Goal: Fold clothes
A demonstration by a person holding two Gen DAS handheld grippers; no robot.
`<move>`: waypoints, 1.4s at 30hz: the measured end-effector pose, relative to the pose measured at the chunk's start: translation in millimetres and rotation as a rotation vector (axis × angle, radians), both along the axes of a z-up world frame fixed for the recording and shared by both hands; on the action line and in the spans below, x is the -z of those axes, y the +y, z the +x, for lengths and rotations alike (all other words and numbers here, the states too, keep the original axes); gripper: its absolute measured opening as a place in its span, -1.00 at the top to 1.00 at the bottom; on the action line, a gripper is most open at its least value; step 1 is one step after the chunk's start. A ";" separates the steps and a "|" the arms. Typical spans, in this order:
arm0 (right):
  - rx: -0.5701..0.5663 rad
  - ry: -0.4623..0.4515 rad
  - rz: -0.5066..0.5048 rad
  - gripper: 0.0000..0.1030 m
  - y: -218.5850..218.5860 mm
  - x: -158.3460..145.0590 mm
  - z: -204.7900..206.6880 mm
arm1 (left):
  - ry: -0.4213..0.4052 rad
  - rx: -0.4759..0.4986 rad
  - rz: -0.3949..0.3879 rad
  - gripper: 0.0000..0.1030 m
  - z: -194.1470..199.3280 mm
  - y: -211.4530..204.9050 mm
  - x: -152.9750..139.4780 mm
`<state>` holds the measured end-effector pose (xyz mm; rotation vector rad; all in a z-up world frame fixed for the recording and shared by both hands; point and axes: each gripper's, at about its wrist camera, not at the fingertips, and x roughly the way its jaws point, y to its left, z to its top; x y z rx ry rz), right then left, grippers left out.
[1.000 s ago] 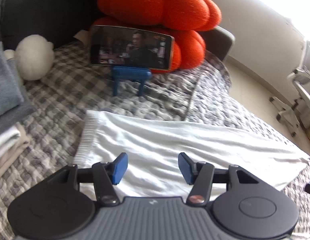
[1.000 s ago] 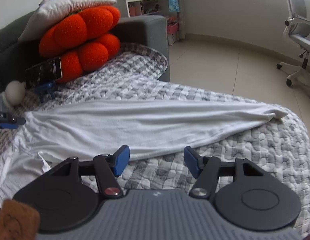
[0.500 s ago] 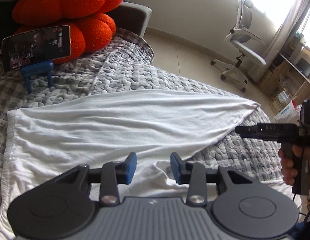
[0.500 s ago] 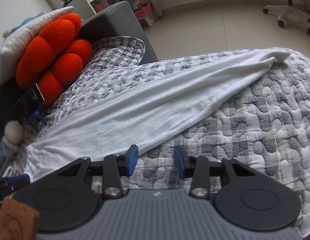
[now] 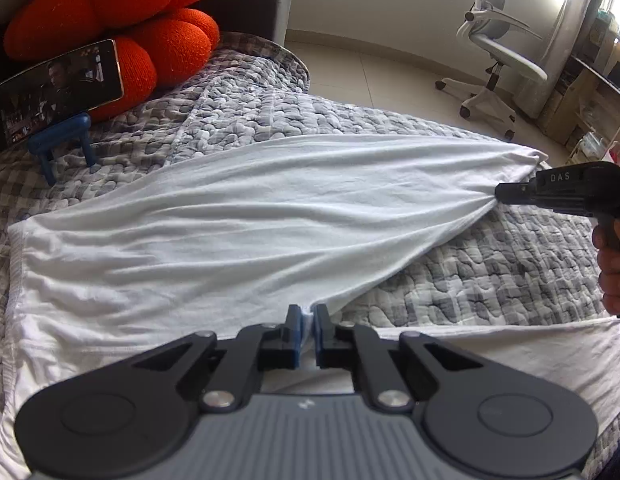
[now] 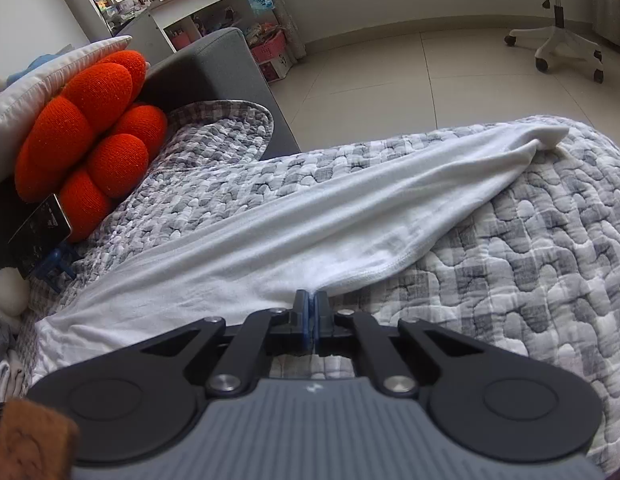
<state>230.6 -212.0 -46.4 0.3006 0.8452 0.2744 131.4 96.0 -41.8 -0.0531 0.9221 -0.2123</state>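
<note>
- The left gripper has just closed; it pinches the near edge of the white shirt.
- The right gripper has just closed, pinching the hem.
- The shirt stretches ahead of both across the quilted bed.

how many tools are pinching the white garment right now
2: the left tool grips the white garment at its near edge, and the right tool grips it near the far right end.
</note>
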 end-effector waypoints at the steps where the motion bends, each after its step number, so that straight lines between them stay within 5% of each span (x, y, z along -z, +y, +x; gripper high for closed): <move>1: -0.002 -0.003 -0.005 0.97 -0.3 -1.1 -1.3 | -0.003 0.009 0.001 0.89 -1.7 -0.4 -1.0; 12: -0.003 0.039 -0.060 0.97 4.8 10.7 3.3 | 0.027 0.030 0.015 0.90 -1.3 -3.0 4.5; 19: -0.007 0.044 -0.039 0.75 -2.9 9.0 5.9 | 0.027 0.010 0.000 0.84 0.2 -1.8 1.8; 23: 0.083 0.033 -0.018 0.69 -25.3 6.3 12.3 | 0.010 -0.002 -0.045 0.81 -0.7 5.6 -5.6; 27: 0.235 0.028 0.064 0.33 -67.7 3.9 18.1 | -0.013 -0.035 -0.102 0.73 -0.5 15.5 -12.2; 32: 0.450 0.020 0.131 0.33 -124.4 4.6 19.2 | -0.018 -0.095 -0.077 0.70 4.5 19.3 -10.8; 39: 0.550 0.022 0.302 0.33 -155.0 19.4 33.5 | -0.006 -0.096 -0.088 0.70 8.2 16.0 -7.1; 42: 0.505 -0.018 0.218 0.30 -140.2 13.4 46.7 | 0.006 -0.088 -0.079 0.70 11.1 11.6 -4.0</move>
